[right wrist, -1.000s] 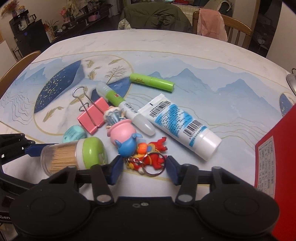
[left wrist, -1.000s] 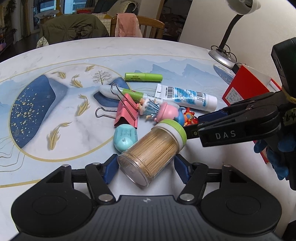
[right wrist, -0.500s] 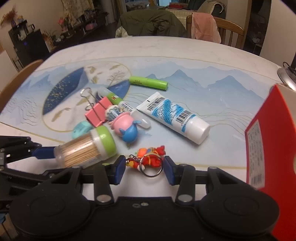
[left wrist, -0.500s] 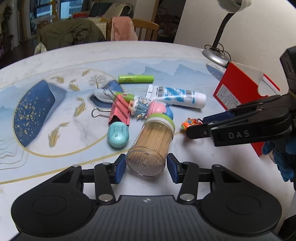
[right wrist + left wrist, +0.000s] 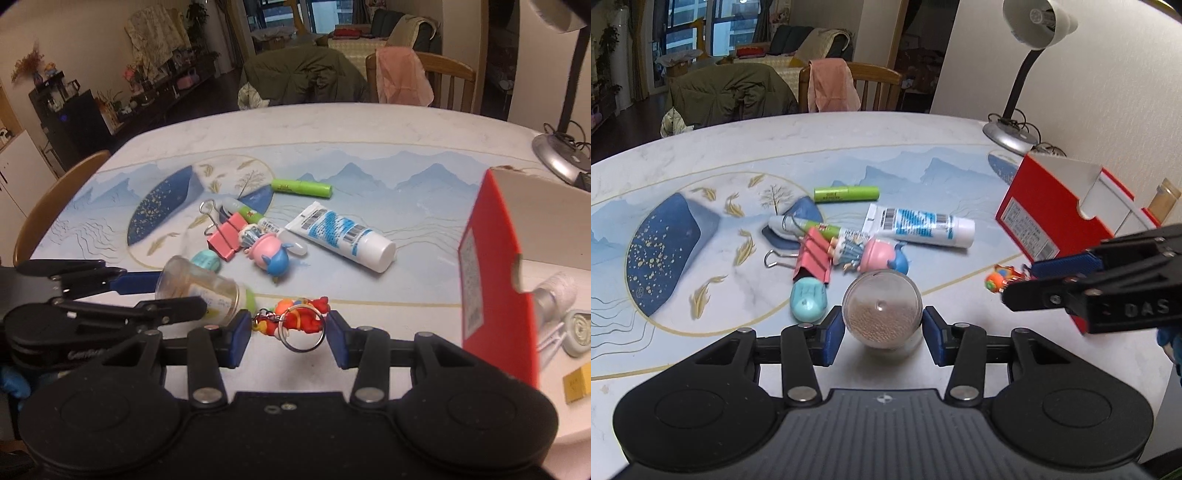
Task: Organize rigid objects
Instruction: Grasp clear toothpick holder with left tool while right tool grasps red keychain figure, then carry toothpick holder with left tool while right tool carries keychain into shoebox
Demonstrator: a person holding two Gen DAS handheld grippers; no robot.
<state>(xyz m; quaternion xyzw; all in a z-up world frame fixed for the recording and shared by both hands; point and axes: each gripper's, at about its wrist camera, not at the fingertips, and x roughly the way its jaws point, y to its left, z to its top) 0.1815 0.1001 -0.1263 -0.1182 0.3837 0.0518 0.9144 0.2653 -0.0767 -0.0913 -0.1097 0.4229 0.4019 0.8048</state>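
A clear toothpick jar with a green lid sits between the blue pads of my left gripper, base toward the camera. The jaws are closing and the pads press on its sides, holding it off the table. In the right wrist view the jar lies tilted in the left gripper. My right gripper is shut on a red and orange keychain figure, its ring hanging in front. The left wrist view shows the right gripper holding that keychain beside a red box.
On the blue-patterned table lie a white tube, a green marker, a pink binder clip, a teal case and a pink figurine. The open red box stands right, a lamp base behind it.
The left gripper closed on the toothpick jar and raised it, its base swinging toward the camera. The right gripper lifted the keychain off the table and carried it right, toward the red box.
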